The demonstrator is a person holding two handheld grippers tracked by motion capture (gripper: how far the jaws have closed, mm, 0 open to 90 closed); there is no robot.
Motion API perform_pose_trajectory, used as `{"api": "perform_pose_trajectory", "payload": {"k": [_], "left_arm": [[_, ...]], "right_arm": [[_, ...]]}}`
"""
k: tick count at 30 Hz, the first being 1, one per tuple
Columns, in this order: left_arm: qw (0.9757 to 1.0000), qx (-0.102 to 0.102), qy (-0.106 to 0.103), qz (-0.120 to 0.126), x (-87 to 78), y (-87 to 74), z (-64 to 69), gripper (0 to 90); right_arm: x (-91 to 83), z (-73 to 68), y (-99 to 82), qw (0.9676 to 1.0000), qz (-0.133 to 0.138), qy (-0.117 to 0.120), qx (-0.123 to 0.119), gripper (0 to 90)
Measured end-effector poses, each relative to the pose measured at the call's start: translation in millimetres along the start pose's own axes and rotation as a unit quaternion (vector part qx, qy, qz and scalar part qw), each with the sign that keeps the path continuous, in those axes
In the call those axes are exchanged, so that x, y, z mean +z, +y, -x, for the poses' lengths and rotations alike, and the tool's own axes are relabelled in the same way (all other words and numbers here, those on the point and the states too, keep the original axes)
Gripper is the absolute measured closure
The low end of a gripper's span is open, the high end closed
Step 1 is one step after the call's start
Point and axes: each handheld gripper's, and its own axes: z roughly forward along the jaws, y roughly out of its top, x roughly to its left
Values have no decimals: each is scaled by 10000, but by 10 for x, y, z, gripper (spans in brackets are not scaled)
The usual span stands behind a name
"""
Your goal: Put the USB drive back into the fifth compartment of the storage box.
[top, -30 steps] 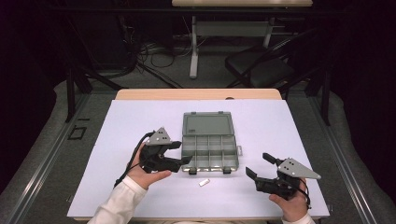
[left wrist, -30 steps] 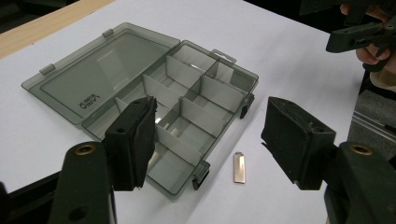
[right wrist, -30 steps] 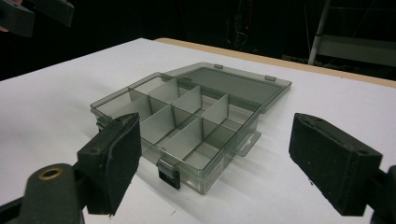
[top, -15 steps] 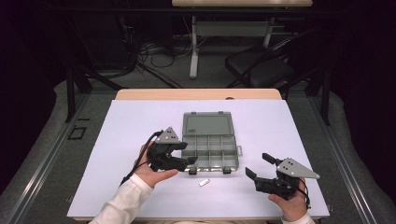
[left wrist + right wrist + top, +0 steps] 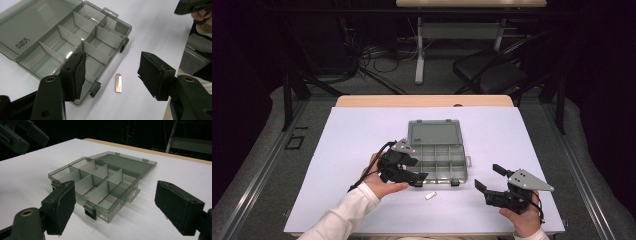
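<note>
Silvery metal piece (image 5: 119,82) lies between the wide-spread left gripper (image 5: 111,72) jaws, untouched

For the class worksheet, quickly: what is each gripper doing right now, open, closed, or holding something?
Left gripper: open, holding nothing, above the small metal piece.
Right gripper: open, holding nothing, facing the organizer box.

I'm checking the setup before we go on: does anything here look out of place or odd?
One thing: a small metal piece lies loose on the white table, just outside the near edge of the open compartment box, whose compartments look empty. Nothing looks spilled or damaged.
</note>
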Motion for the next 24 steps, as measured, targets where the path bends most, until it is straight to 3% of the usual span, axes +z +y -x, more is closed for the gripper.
{"api": "perform_pose_trajectory", "payload": {"k": [12, 24], "left_arm": [[9973, 258, 144, -674, 117, 92, 39, 418], [9950, 153, -70, -984, 206, 102, 96, 533]], "right_arm": [[6, 0, -4, 10000, -13, 10, -27, 170], [14, -7, -7, 10000, -49, 33, -45, 171]]}}
